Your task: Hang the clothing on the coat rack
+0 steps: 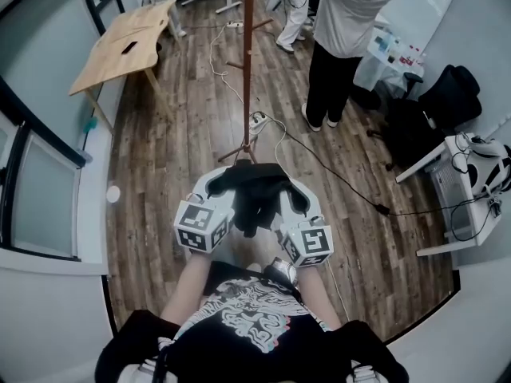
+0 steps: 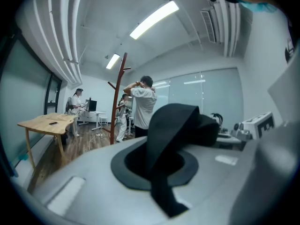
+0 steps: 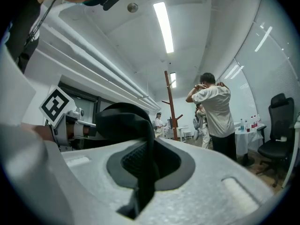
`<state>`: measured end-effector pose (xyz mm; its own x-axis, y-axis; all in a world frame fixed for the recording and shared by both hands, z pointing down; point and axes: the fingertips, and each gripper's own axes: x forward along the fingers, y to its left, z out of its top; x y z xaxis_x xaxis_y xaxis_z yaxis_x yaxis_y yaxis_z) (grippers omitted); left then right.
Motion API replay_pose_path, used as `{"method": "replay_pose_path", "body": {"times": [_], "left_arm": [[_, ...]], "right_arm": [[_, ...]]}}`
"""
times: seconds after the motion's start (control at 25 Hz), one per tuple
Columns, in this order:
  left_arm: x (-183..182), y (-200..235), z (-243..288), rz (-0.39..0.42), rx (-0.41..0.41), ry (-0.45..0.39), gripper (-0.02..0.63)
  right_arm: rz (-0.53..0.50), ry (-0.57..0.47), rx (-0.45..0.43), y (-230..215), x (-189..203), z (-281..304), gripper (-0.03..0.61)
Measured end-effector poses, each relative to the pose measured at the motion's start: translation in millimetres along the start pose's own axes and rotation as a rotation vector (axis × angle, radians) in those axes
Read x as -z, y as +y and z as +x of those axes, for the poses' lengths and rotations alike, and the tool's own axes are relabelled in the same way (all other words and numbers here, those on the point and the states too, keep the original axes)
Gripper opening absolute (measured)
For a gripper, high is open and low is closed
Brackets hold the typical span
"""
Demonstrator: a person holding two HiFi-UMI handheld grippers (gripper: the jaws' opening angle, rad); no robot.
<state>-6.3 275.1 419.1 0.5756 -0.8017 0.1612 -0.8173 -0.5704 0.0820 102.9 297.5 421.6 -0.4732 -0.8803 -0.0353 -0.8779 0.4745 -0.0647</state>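
A black piece of clothing [image 1: 254,194] is bunched between my two grippers, close in front of my chest. My left gripper [image 1: 219,183] is shut on one part of it. In the left gripper view a black band [image 2: 171,139] runs up out of the closed jaws. My right gripper [image 1: 291,190] is shut on another part, and the cloth [image 3: 133,130] loops over its jaws toward the left gripper. The brown wooden coat rack [image 1: 247,70] stands on the floor straight ahead, beyond the clothing and apart from it. Its pegs [image 2: 117,86] carry nothing that I can see.
A person in a white shirt and black trousers [image 1: 343,30] stands to the right of the rack. A wooden table [image 1: 120,42] is at the far left. Cables [image 1: 319,162] trail across the wood floor near the rack's base. An office chair [image 1: 447,98] and white equipment [image 1: 475,178] are at the right.
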Motion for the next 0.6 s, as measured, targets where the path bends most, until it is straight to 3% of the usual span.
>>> {"method": "replay_pose_path", "body": {"times": [0.6], "left_arm": [[-5.4,14.0,57.3,-0.001,0.017,0.021,0.008]], "right_arm": [[0.019,0.021,0.007,-46.2,1.0,30.8,0.017]]}}
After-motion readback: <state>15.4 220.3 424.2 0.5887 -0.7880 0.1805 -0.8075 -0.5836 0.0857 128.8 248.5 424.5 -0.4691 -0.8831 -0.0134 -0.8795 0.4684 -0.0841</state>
